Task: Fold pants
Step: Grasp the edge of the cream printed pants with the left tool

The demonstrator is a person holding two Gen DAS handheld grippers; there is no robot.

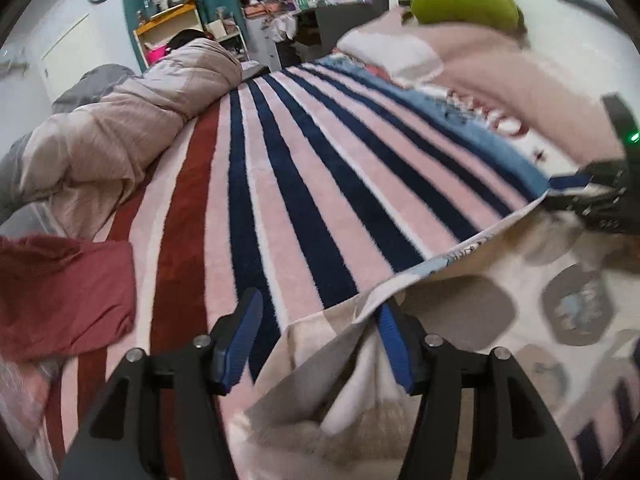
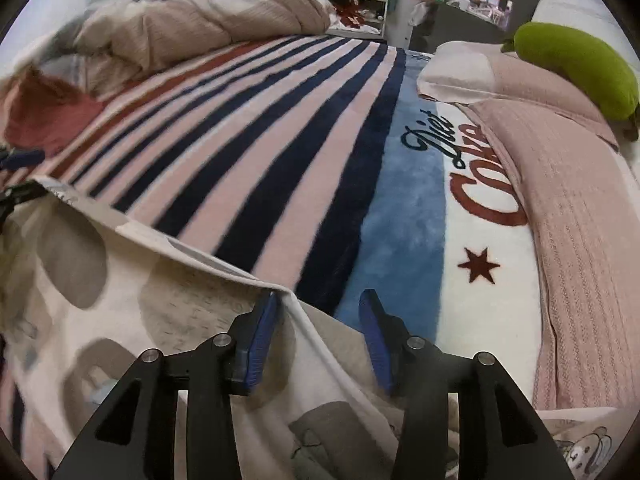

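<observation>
Both claws stand spread over the patterned pants on the striped blanket: the left gripper straddles the hem at its 5 o'clock, the right gripper at its 7 o'clock. Unclamped, the cloth could slip and bunch, spoiling the fold.

Open right claw straddles pants edge.

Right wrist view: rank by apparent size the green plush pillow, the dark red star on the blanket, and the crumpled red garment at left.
1. Green plush pillow and crumpled red garment look about alike, and both lie at the distorted rim, so I won't rank them.
2. Dark red star, clearly smallest.
</observation>
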